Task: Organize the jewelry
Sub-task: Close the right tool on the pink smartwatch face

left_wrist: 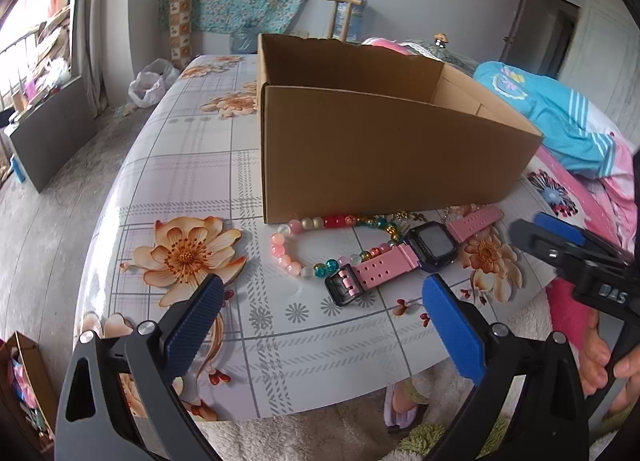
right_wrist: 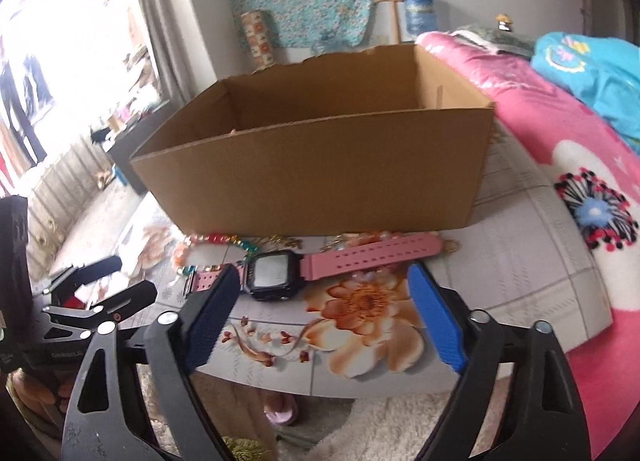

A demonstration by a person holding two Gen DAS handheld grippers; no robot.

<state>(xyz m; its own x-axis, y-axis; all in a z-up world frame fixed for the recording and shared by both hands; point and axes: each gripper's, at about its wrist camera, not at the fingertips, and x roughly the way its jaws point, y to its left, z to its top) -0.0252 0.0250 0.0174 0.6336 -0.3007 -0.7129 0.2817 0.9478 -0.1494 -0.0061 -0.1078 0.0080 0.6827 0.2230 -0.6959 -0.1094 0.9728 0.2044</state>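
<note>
Open brown cardboard box (left_wrist: 384, 149) on the floral tablecloth (left_wrist: 192, 181) is the landmark. Pink-strapped black digital watch (left_wrist: 416, 253) and multicoloured glass-bead bracelet (left_wrist: 316, 229) lie just in front of its near wall, likely staged for loading (box interior not visible). Left gripper (left_wrist: 320, 325) and right gripper (right_wrist: 320, 309) both hover short of the watch, jaws wide apart, nothing held; right looks best lined up for it.
</note>
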